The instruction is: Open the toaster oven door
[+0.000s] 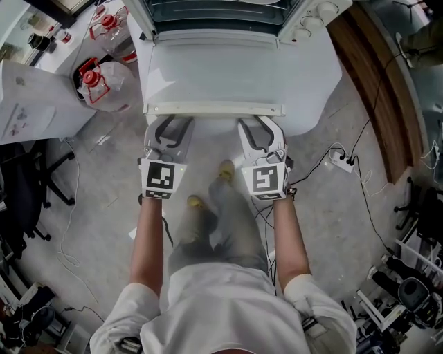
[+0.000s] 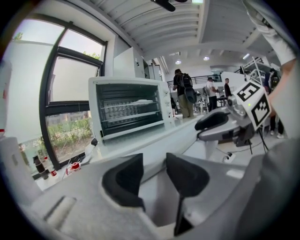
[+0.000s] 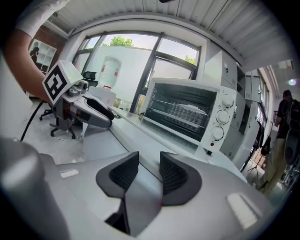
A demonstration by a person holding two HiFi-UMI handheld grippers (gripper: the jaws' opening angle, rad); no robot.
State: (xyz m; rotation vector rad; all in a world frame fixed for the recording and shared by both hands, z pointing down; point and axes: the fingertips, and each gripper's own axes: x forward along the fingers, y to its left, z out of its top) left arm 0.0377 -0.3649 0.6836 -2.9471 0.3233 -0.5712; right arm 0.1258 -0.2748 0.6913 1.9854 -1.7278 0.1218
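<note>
The white toaster oven (image 1: pixel 221 14) stands at the far edge of a white table (image 1: pixel 315 83). Its door (image 1: pixel 214 69) lies folded down flat towards me, with the handle bar (image 1: pixel 214 109) at the near edge. The dark cavity with its wire racks shows in both gripper views (image 2: pixel 129 108) (image 3: pixel 185 112). My left gripper (image 1: pixel 172 128) (image 2: pixel 154 176) and right gripper (image 1: pixel 259 128) (image 3: pixel 149 171) hover side by side just short of the handle. Both are open with nothing between their dark pads. Neither touches the door.
The oven's knobs (image 3: pixel 219 117) sit on its right side. Red-lidded clear jars (image 1: pixel 97 79) stand on a side table at left. A power strip (image 1: pixel 341 160) and cables lie on the floor at right, an office chair (image 1: pixel 28 187) at left. People (image 2: pixel 183 91) stand far behind.
</note>
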